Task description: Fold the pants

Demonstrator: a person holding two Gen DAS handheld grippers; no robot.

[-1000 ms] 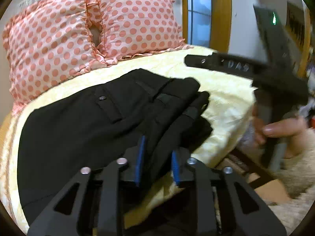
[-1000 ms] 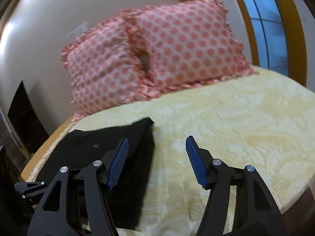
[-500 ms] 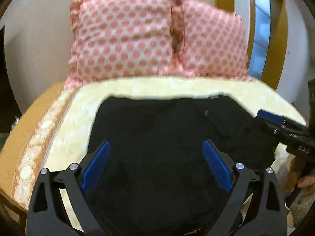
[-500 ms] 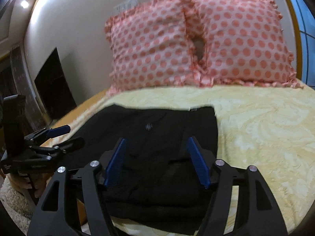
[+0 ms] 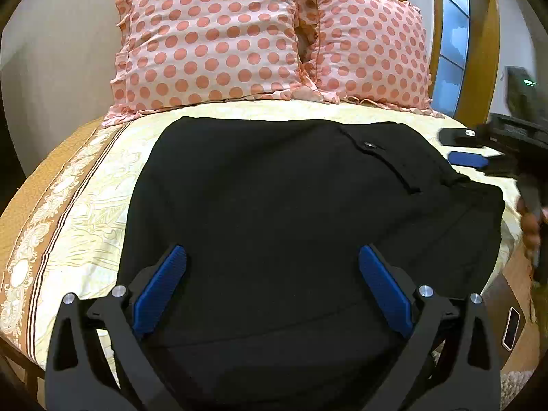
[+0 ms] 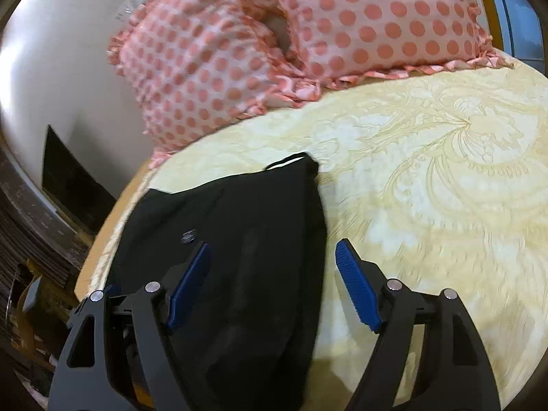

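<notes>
Black pants [image 5: 274,198] lie folded into a broad block on the yellow bed cover [image 5: 85,212], with a buttoned back pocket at the right. My left gripper [image 5: 272,274] hovers over their near edge. Its jaws are wide and still opening, and the blue pads [image 5: 161,284] press on nothing. In the left wrist view my right gripper [image 5: 462,147] reaches in by the pants' far right corner. In its own view the right gripper [image 6: 272,274] straddles the right edge of the pants [image 6: 239,239]. Its jaws are opening and the pads are clear of the cloth.
Two pink polka-dot pillows [image 5: 212,41] [image 5: 370,51] lean on the wall at the head of the bed. Bare yellow cover [image 6: 445,188] stretches to the right of the pants. A hand [image 5: 531,229] and a phone [image 5: 510,328] show past the bed's right edge.
My left gripper let go of the bunched pants fabric, opened wide and swung to face the pants squarely. The right gripper widened and shifted toward the pants' right edge.
</notes>
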